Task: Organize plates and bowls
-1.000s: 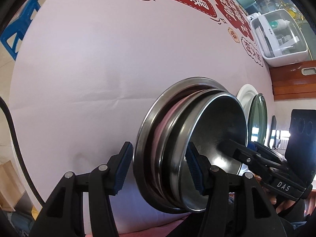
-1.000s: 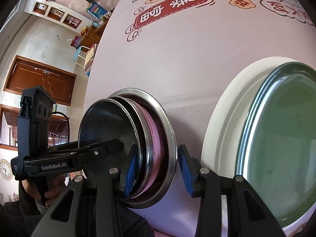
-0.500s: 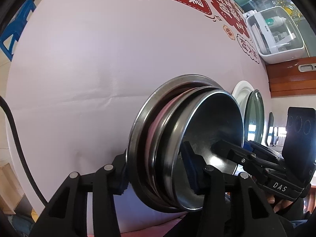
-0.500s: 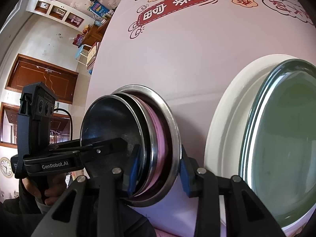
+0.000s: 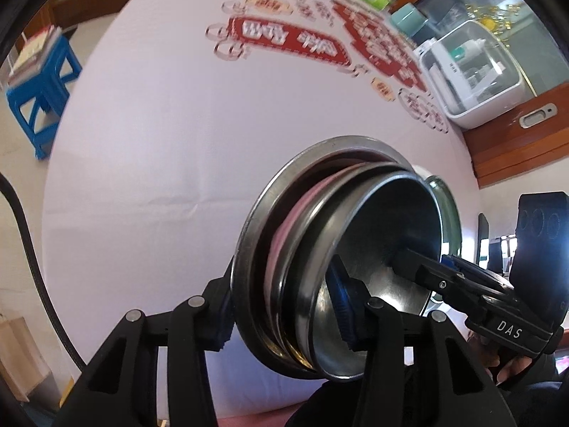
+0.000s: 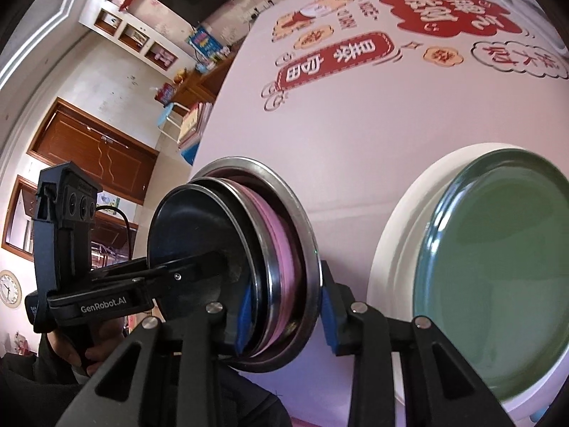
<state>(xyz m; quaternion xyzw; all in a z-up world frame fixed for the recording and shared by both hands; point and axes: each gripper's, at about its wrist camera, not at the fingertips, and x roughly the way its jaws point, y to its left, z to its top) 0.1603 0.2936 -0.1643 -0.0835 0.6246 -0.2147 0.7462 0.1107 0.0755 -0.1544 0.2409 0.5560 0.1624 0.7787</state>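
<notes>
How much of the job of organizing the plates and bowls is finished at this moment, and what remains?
Done: the steel bowls and pink bowl are nested into one stack; the green plate lies on the white plate.
In hand: left gripper and right gripper have just closed on the stack's rims.
Left: setting the stack down somewhere on the tablecloth.

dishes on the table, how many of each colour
steel: 3, outer plate, middle dish, inner bowl
pink: 1, plate nested in the steel stack
white: 1, plate
green: 1, plate on the white one
total: 6
</notes>
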